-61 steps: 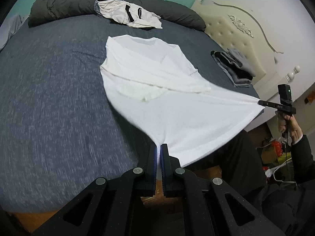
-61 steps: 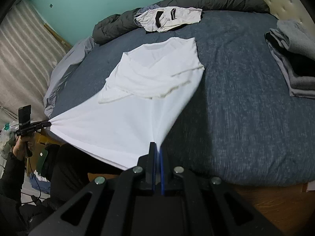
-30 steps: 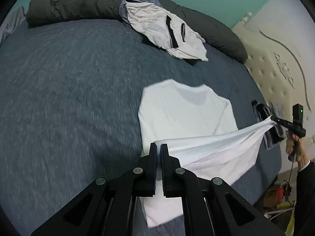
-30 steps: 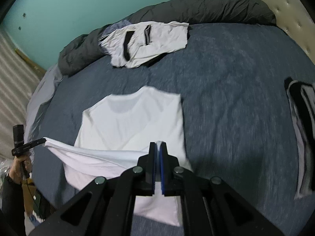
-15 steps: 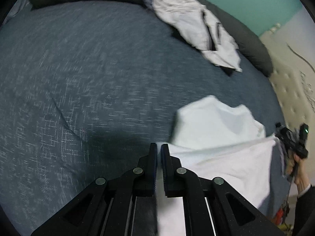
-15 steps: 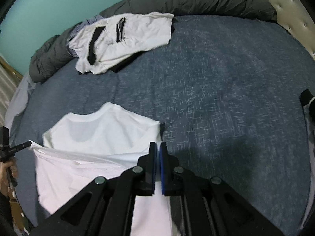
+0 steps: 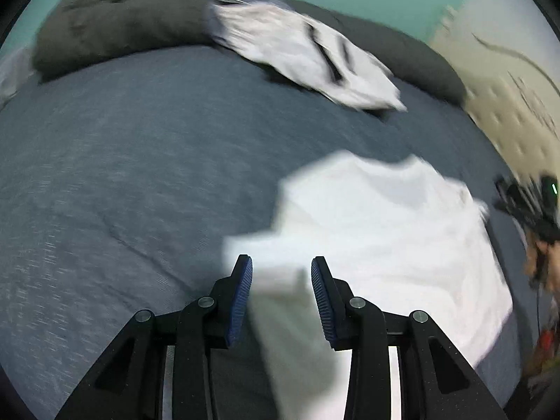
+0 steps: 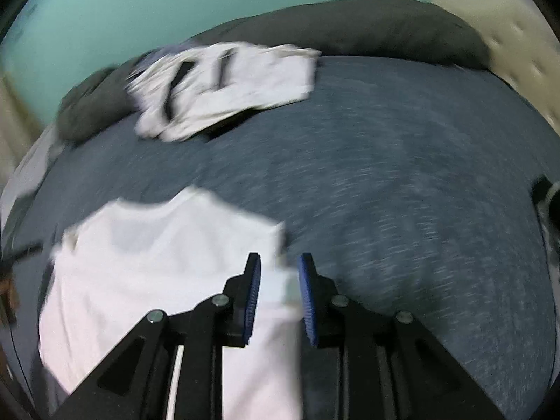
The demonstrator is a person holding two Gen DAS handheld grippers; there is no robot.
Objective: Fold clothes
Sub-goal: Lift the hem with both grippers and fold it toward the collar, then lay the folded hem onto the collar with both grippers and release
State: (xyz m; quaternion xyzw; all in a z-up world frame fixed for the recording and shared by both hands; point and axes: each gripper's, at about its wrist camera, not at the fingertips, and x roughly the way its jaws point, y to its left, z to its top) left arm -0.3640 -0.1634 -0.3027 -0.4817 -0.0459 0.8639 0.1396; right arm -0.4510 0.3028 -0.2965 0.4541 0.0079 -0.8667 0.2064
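Observation:
A white T-shirt [image 7: 385, 231] lies folded in half on the dark blue bed, its hem brought up near the collar. My left gripper [image 7: 281, 266] is open, with a loose corner of white cloth lying between its blue pads, not pinched. The right wrist view shows the same shirt [image 8: 157, 266] at lower left. My right gripper [image 8: 278, 262] is open over the shirt's right edge, cloth lying slack between its fingers. The other gripper [image 7: 532, 206] and a hand show at the right edge of the left wrist view. Both views are motion-blurred.
A white garment with black stripes [image 7: 308, 52] lies crumpled at the far side of the bed [image 7: 122, 161], against a rolled dark grey duvet [image 7: 115, 28]. A cream padded headboard [image 7: 518, 105] stands at right. Dark folded clothes [image 8: 546, 196] sit at the bed's right edge.
Both grippers carried the shirt's hem up over its body toward the collar, then opened and let the cloth drop. The shirt now lies doubled over.

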